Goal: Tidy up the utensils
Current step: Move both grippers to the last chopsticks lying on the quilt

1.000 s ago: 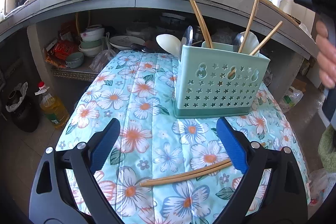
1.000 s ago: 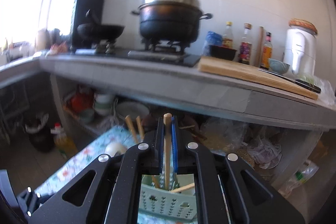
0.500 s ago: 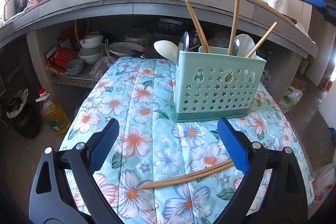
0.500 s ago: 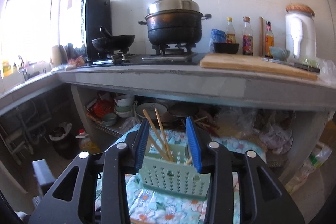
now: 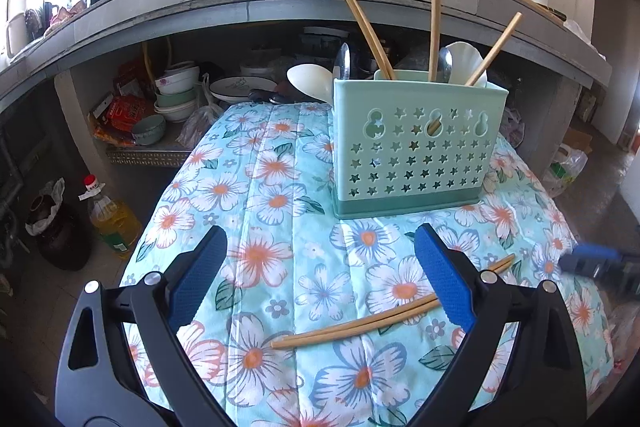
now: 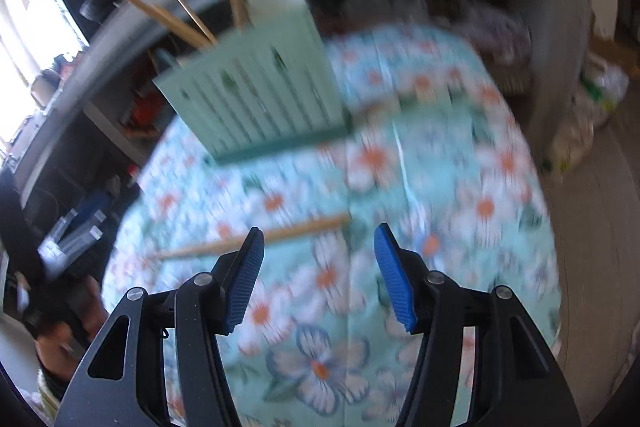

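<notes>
The fingers (image 5: 198, 279) of the left gripper (image 5: 320, 277) stand wide apart with nothing between them, blue ribbed pads facing each other above the flowered cloth (image 5: 256, 187) on the bench. The right gripper (image 6: 319, 277) has just been opening; its fingers (image 6: 244, 287) are parted and empty, pointing down at the same cloth, and that whole view is smeared with motion blur.

On the cloth lies a pair of chopsticks (image 5: 394, 311), pale bamboo, slim and slightly bowed, side by side and almost touching along their length. They run on a slant from near the middle of the bench up toward its right side, passing behind the left gripper's right finger. In the right wrist view they (image 6: 248, 241) show just beyond the right gripper's left fingertip, apart from the pads.

Further back stands the utensil holder (image 5: 416, 147), a mint-green plastic box with a darker green base, its front wall pierced with rows of small stars and three gourd-shaped slots. It is upright on the cloth. Out of its top stick four more bamboo chopsticks (image 5: 366, 31): two leaning left together, one nearly upright, one leaning right. White spoons (image 5: 310, 83) and a metal spoon (image 5: 343, 61) poke out beside them.

At the right edge of the left wrist view a blurred blue tip of the right gripper (image 5: 592, 257) hangs over the cloth.
</notes>
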The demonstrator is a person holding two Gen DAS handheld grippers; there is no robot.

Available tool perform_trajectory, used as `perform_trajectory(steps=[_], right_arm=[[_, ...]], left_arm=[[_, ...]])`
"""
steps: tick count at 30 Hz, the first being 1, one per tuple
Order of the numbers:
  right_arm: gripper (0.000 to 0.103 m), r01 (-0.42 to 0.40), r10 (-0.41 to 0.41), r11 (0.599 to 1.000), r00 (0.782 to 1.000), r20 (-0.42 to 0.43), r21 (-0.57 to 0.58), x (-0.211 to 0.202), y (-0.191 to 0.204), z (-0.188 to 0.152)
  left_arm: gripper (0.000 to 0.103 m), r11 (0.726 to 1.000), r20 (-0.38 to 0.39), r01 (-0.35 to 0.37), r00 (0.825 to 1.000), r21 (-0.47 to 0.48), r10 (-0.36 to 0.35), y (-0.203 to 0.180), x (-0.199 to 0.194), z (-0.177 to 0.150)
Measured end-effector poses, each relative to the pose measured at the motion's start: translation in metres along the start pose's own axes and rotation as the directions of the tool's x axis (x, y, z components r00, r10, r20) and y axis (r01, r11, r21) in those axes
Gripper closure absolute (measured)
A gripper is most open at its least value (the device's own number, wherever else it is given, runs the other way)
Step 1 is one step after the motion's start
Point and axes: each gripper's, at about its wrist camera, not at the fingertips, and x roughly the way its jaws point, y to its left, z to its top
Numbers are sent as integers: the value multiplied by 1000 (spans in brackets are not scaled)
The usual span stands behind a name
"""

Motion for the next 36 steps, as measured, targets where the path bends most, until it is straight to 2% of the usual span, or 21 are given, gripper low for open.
perform_trajectory(steps=[3, 7, 9, 13, 18, 22, 26, 29, 31, 36], right_arm=[[43, 33, -32, 999, 998, -49, 19, 14, -8, -21], [37, 61, -59, 998, 996, -61, 28, 22, -17, -36], [37, 67, -64, 997, 995, -72, 37, 25, -20, -42], [37, 40, -34, 996, 996, -77, 74, 25, -28, -47], [37, 3, 6, 991, 998, -70, 134, 27, -40, -47], [37, -31, 42, 985, 997, -60, 172, 29, -47, -48], [36, -64, 75, 980, 996, -49, 189, 29, -51, -49], [36, -97, 108, 973, 993, -40, 209, 27, -57, -51], [36, -117, 128, 968, 991, -35, 224, 26, -60, -51], [36, -164, 175, 952, 984, -19, 259, 25, -68, -53]], left_arm=[[12, 1000, -4, -16, 1000, 20, 16, -4, 1, 0], [12, 999, -5, -25, 1000, 45, 25, -10, 4, -2], [12, 997, -5, -10, 1000, 70, 11, -14, 3, -4], [12, 988, 17, 61, 998, 140, -64, -23, -2, -13], [13, 957, 16, 140, 989, 252, -149, -39, -4, -31], [26, 921, -13, 145, 989, 362, -150, -58, 1, -47], [38, 864, -36, 145, 989, 482, -146, -78, 6, -60], [51, 806, -24, 114, 992, 581, -124, -92, 10, -66], [60, 755, -8, 95, 993, 649, -117, -102, 11, -70], [72, 626, 0, 65, 995, 777, -103, -120, 20, -81]])
